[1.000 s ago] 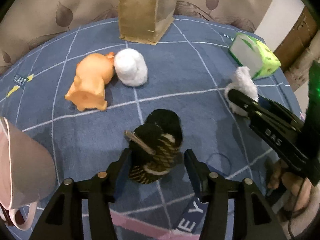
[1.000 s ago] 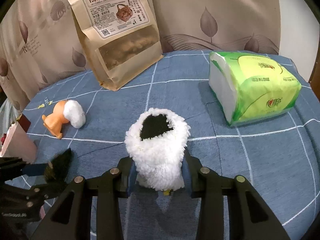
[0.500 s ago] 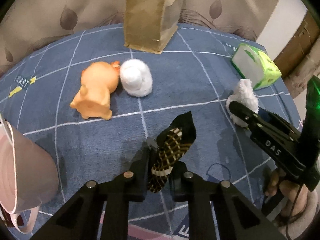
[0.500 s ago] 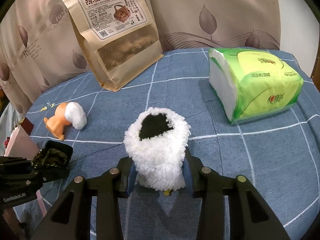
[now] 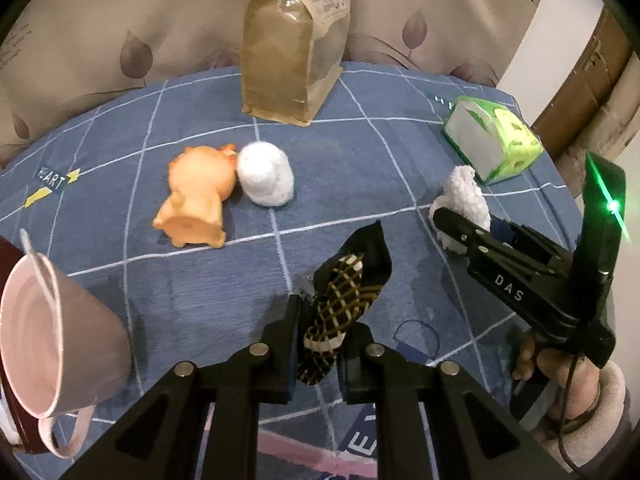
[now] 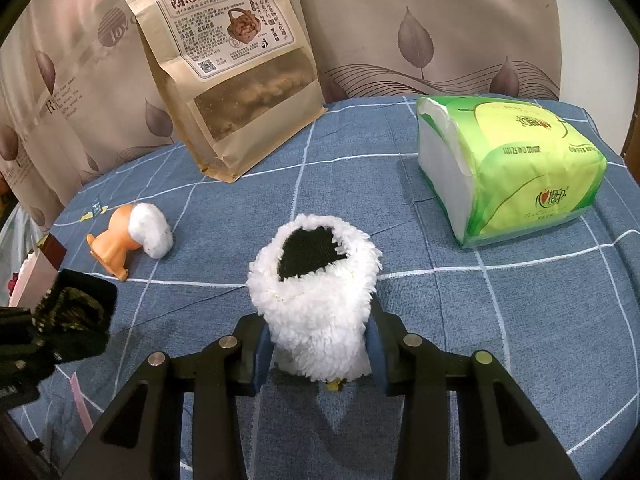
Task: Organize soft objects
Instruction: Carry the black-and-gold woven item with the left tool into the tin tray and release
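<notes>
A black soft pouch with a tan check pattern hangs squeezed flat between the pads of my left gripper, lifted just off the blue cloth. In the right wrist view the same pouch and left gripper show at the far left. My right gripper is shut on a white fluffy pouch that stands upright on the cloth with its dark mouth facing up. The left wrist view shows that fluffy pouch at the right, held by the right gripper.
An orange toy animal lies on its side against a white fluffy ball. A brown snack bag stands at the back by the curtain. A green tissue pack lies at the right. A pink cup sits near left.
My left gripper closed on the black checked pouch, which flattened between the pads, and lifted it slightly. The right gripper and the white fluffy pouch stayed still.
</notes>
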### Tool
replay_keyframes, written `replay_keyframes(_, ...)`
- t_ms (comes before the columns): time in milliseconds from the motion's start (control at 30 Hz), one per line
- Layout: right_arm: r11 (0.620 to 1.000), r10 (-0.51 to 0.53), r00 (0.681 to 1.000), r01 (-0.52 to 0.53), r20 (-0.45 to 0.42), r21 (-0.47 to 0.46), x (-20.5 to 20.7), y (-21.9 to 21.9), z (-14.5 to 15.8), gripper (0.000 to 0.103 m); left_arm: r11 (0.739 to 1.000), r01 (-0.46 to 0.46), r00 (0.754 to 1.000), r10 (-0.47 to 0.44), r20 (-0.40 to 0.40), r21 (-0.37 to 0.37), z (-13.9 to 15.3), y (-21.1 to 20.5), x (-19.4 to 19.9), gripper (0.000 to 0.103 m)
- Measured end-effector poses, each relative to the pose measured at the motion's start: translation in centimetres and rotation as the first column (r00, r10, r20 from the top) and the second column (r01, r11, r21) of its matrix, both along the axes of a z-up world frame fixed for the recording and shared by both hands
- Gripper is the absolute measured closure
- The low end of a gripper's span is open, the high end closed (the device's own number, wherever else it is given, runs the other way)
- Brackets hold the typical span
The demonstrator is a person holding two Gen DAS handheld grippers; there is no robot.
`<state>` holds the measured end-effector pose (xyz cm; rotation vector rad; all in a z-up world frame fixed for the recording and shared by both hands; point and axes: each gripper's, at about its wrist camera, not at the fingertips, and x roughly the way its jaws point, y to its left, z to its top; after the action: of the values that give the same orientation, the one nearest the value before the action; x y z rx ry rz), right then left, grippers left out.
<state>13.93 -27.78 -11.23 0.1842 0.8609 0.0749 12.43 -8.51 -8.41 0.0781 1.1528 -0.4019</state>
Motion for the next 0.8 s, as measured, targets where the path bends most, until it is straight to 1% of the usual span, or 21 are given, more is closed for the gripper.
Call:
replay_keyframes(233, 1.0, 0.0, 1.0, 0.0, 0.0, 0.0, 0.0, 0.0, 0.0, 0.065, 1.0, -0.016, 1.0, 0.016, 0.022, 0.01, 1.6, 1.3, -0.8, 0.089)
replay_keyframes(333, 1.0, 0.0, 1.0, 0.0, 0.0, 0.001, 0.0, 0.0, 0.1, 0.065, 1.0, -0.026, 0.999, 0.025, 0.044, 0.013, 2.6, 2.3, -1.4, 0.089)
replay_keyframes(533, 1.0, 0.0, 1.0, 0.0, 0.0, -0.001, 0.0, 0.1, 0.1, 0.065, 0.997, -0.073, 0.994, 0.071, 0.078, 0.024, 4.5, 4.7, -1.6, 0.088)
replay_keyframes(733, 1.0, -0.001, 1.0, 0.001, -0.001, -0.005, 0.0, 0.0, 0.0, 0.065, 0.986, -0.157, 0.981, 0.15, 0.124, 0.052, 6.2, 8.9, -1.2, 0.088)
replay_keyframes(800, 1.0, -0.001, 1.0, 0.0, -0.001, -0.007, 0.0, 0.1, 0.0, 0.065, 0.977, -0.203, 0.971, 0.193, 0.138, 0.062, 6.7, 10.8, -0.9, 0.088)
